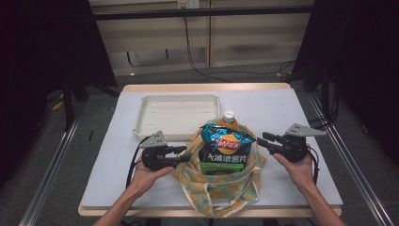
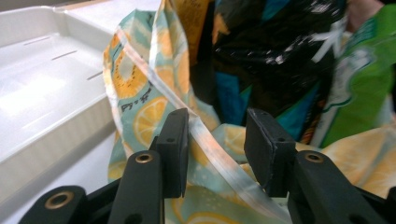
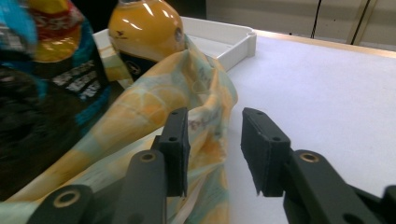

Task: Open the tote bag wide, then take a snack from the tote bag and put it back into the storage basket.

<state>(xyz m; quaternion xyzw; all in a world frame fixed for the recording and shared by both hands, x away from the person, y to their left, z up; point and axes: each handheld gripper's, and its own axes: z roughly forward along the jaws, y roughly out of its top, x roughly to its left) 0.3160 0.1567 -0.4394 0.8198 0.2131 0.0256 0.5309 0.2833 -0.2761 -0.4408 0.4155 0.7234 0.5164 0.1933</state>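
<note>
With both tongs, left (image 1: 184, 155) and right (image 1: 261, 140), parted off the fruit-print bag's (image 1: 221, 188) rims, emptying it comes next.

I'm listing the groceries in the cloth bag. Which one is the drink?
The orange bottle with the white cap, standing at the back of the fruit-print bag. The chip bag and green packet in front are flat packs.

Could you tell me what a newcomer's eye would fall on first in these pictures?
Most striking is the orange-and-teal fruit-print cloth bag at the table's near middle, holding a blue-and-black crisp packet with an orange-filled drink bottle behind it. The left tool and right tool flank it, both open. Behind lies a white plastic tray.
</note>
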